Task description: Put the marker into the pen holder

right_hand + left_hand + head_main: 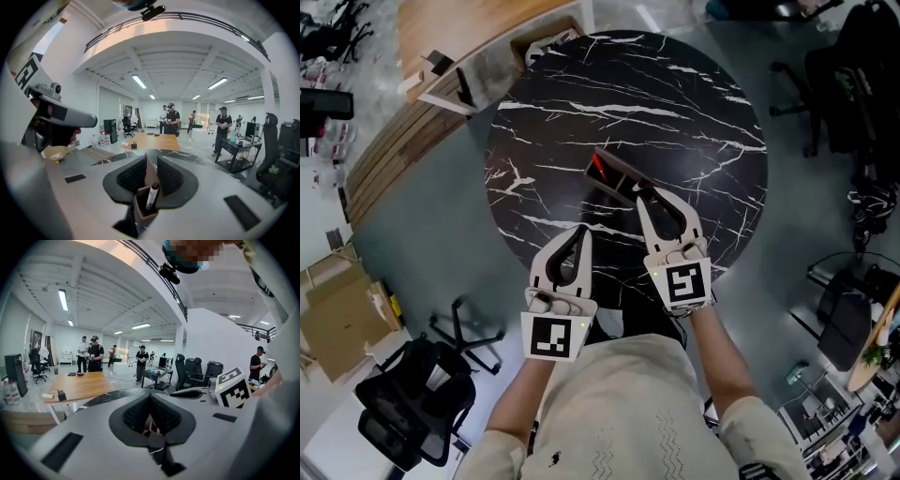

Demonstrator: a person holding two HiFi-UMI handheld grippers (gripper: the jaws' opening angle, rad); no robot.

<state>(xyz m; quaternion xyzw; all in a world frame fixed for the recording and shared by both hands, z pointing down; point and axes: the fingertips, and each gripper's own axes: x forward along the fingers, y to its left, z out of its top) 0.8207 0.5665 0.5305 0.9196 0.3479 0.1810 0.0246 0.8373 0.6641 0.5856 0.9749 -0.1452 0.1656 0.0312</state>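
Observation:
A brown cardboard pen holder (617, 176) sits near the middle of the round black marble table (675, 103). My right gripper (640, 191) is shut on the holder's near wall. In the right gripper view that wall (151, 172) is pinched between the jaws of the gripper (150, 161). A white marker with a dark cap (151, 196) leans inside the holder. In the head view something red (598, 169) shows inside the holder. My left gripper (579, 231) hovers over the table's near edge, left of the holder. Its jaws are shut on nothing (150, 401).
A wooden desk (459, 37) stands beyond the table at the far left. Black office chairs stand at the lower left (417, 394) and far right (853, 84). Cardboard boxes (337, 309) lie on the floor at left. Several people stand in the background (171, 119).

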